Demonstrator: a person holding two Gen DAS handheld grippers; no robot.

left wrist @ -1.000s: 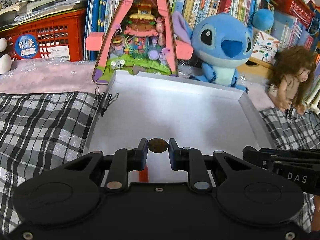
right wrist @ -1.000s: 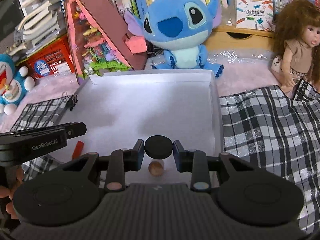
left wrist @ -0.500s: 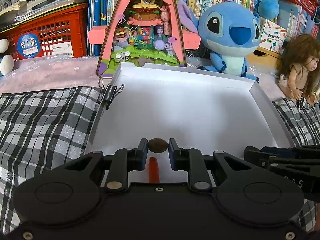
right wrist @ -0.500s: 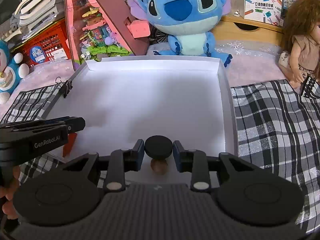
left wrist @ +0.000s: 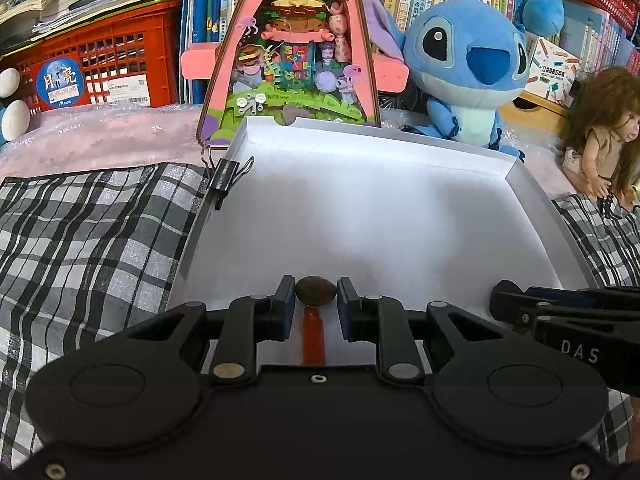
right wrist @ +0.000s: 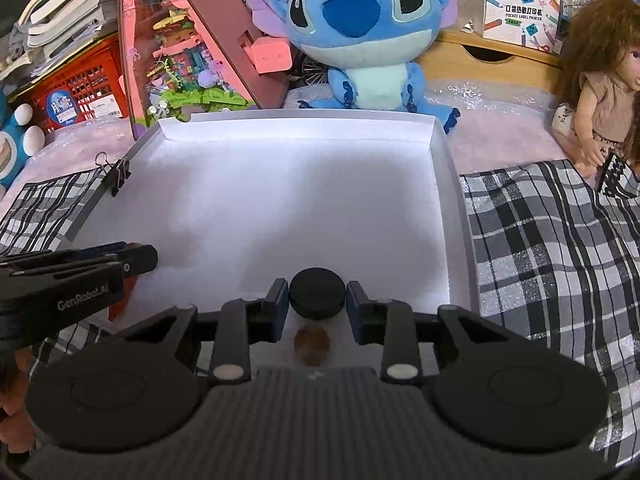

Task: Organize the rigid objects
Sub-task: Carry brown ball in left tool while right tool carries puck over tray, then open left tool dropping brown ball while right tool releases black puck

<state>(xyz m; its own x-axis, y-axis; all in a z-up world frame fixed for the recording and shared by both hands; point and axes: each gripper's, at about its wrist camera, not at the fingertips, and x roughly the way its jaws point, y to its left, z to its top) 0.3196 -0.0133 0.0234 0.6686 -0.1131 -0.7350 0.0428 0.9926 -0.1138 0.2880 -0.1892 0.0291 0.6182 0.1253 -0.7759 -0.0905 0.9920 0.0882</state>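
A: How were the two grippers posed?

B: Both pointed steeply down over the near edge of the white cardboard tray (left wrist: 400,184). The left gripper (left wrist: 316,298) had its fingers closed on a brown oval stone (left wrist: 316,291). The right gripper (right wrist: 317,300) had its fingers clamped on a matte black round disc (right wrist: 317,298).

A: What lay near the fingers?

B: Below the left fingers, a flat red strip (left wrist: 314,336) lay on the tray floor. Below the right fingers lay a brown, rough, rounded piece (right wrist: 312,344). A black binder clip (left wrist: 224,174) was clipped on the tray's left wall. Checked cloth (right wrist: 552,248) lay on both sides.
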